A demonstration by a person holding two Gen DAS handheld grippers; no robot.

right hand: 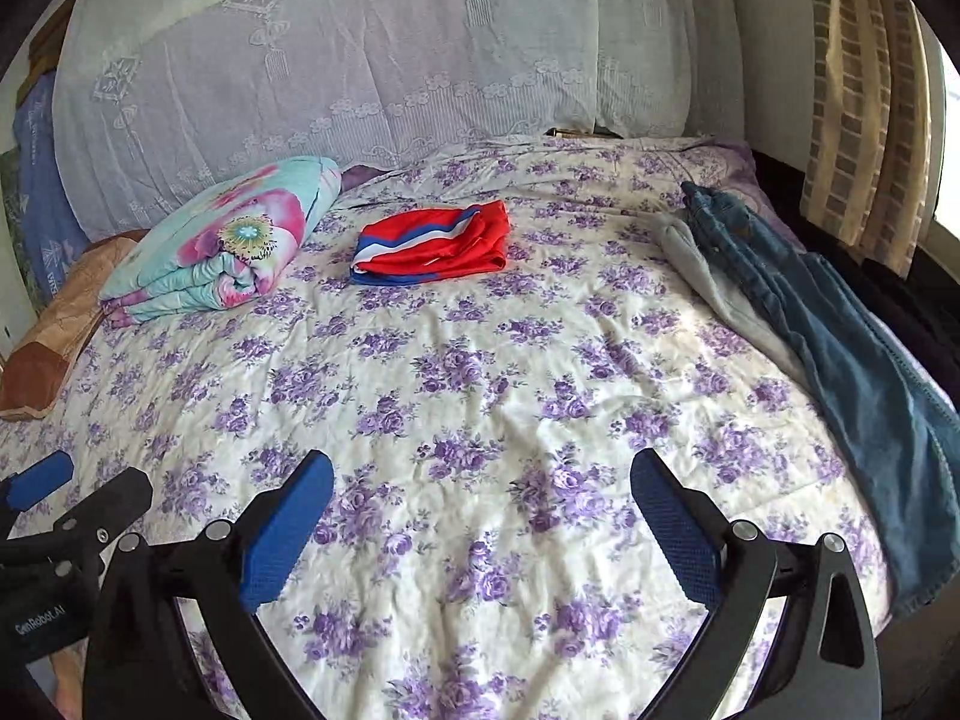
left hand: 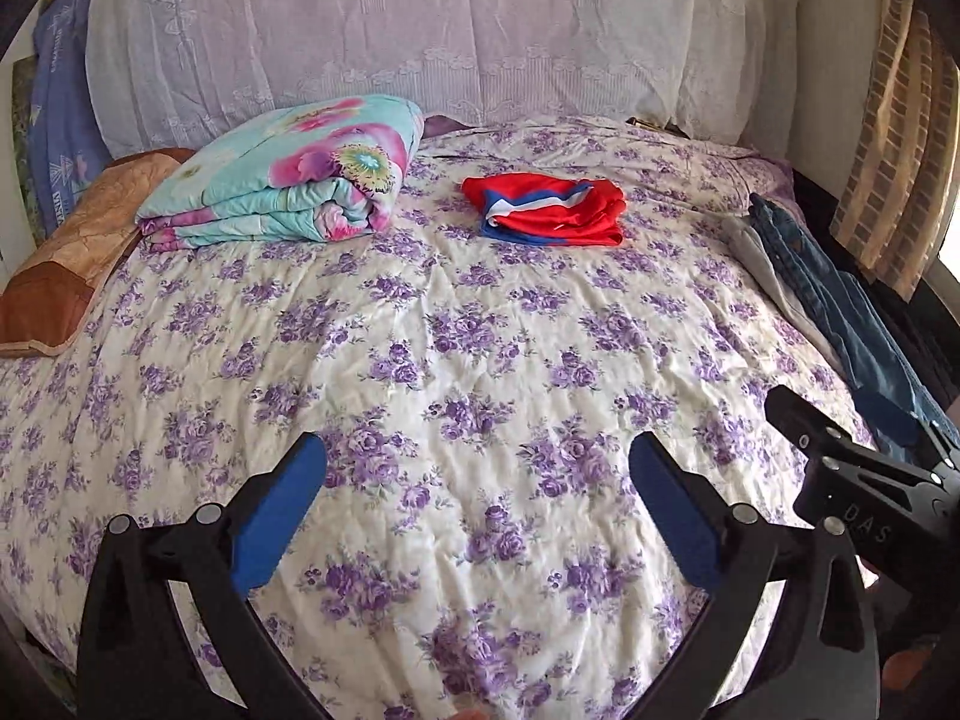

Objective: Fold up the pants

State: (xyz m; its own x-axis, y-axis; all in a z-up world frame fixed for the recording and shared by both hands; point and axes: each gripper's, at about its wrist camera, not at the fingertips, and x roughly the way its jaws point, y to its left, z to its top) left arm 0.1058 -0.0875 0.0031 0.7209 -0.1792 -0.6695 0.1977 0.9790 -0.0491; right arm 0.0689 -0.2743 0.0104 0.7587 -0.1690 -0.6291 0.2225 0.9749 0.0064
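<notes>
Two grippers, both with blue-padded fingers spread wide and holding nothing. Left gripper [left hand: 477, 480]: fingers hover over the near part of the bed, with only the purple-flowered bedspread [left hand: 480, 360] between them. Right gripper [right hand: 480, 492]: likewise poised above the near part of the bed, its pads textured and bare; it shows at the right margin of the left wrist view, and the left gripper shows at the left margin of the right wrist view, so the two sit side by side.

One pair of blue denim pants [right hand: 840, 324], lying lengthwise along the right edge of the bed, running from the far right corner toward the near right side, well apart from both sets of fingers. A grey garment [right hand: 714, 288] lies just beside the pants on their inner side, partly under them.

One folded red garment with blue and white stripes [right hand: 435, 246], set toward the far middle of the bed.

One folded quilt, turquoise with pink flowers [left hand: 288, 174], at the far left of the bed.

One brown and tan pillow [left hand: 66, 276], at the left edge, touching the quilt's near-left side.

One white lace cover [left hand: 420, 30], draped over the bulk along the far edge of the bed.

One checked tan curtain [right hand: 864, 108], hanging beyond the far right corner.
</notes>
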